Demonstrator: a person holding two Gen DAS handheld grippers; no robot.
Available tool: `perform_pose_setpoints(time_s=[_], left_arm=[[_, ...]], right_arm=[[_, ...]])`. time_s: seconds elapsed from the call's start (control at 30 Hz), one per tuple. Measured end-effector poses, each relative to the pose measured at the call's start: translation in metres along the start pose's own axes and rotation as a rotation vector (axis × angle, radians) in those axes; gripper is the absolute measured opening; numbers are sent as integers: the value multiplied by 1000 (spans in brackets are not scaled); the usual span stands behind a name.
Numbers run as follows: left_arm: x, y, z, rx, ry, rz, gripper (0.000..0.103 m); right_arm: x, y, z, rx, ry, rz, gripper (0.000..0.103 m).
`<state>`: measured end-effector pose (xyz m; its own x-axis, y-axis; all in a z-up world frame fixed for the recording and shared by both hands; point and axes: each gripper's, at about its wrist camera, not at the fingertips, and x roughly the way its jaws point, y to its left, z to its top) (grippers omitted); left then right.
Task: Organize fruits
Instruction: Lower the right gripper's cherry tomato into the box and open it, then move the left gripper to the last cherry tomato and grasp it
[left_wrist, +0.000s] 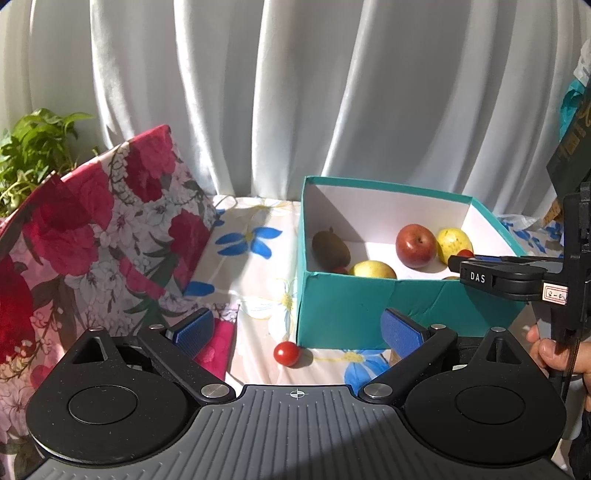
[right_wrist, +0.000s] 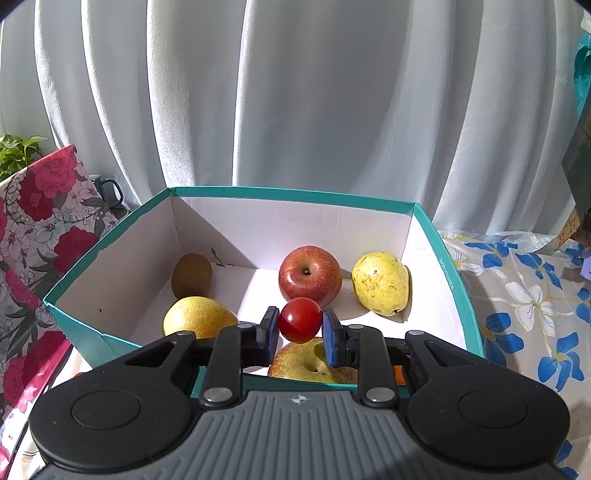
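Note:
A teal box (right_wrist: 458, 291) with a white inside holds a red apple (right_wrist: 309, 272), a kiwi (right_wrist: 192, 275), yellow pears (right_wrist: 381, 283) and another apple (right_wrist: 306, 363). My right gripper (right_wrist: 300, 328) is shut on a cherry tomato (right_wrist: 300, 319) and holds it over the box's near side; it shows from the side in the left wrist view (left_wrist: 465, 258). My left gripper (left_wrist: 297, 328) is open and empty, low over the cloth, left of the box (left_wrist: 351, 306). A second cherry tomato (left_wrist: 286, 353) lies on the cloth just ahead of it.
A red floral cushion (left_wrist: 92, 236) leans at the left, with a green plant (left_wrist: 33, 147) behind it. A white curtain (left_wrist: 295, 92) hangs at the back. The blue-flowered cloth (right_wrist: 524, 295) covers the table. A dark green mug (right_wrist: 109, 192) stands beside the cushion.

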<state>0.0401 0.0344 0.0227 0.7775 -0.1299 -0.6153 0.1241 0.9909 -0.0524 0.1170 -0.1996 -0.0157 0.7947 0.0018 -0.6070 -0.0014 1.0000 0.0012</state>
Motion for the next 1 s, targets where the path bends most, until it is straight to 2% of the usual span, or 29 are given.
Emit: perform_pose_setpoints(time_s=[0.2, 0.27, 0.3, 0.33, 0.4, 0.53, 0.63, 0.8, 1.0], left_arm=[[1, -2, -1, 8, 8, -17, 100], [1, -2, -2, 12, 12, -18, 100], [2, -2, -3, 15, 15, -18, 100], [3, -2, -4, 17, 21, -20, 100], [6, -2, -6, 22, 32, -25, 100], [14, -3, -12, 38, 59, -28, 100], [22, -3, -17, 36, 84, -36, 100], [33, -5, -20, 32, 111, -31, 100], [45, -12, -22, 62, 106, -26, 100]], right_arm=[[0, 0, 0, -3, 4, -4, 26], [-2, -1, 1, 2, 1, -7, 37], [-3, -2, 1, 10, -5, -5, 48], [-7, -3, 2, 15, -14, -6, 55], [-15, -3, 3, 18, -36, -4, 61], [-43, -6, 3, 29, -93, -8, 89], [-69, -10, -4, 56, -141, -19, 99], [-94, -13, -27, 95, -130, -10, 101], [-103, -3, -50, 50, -82, -22, 101]])
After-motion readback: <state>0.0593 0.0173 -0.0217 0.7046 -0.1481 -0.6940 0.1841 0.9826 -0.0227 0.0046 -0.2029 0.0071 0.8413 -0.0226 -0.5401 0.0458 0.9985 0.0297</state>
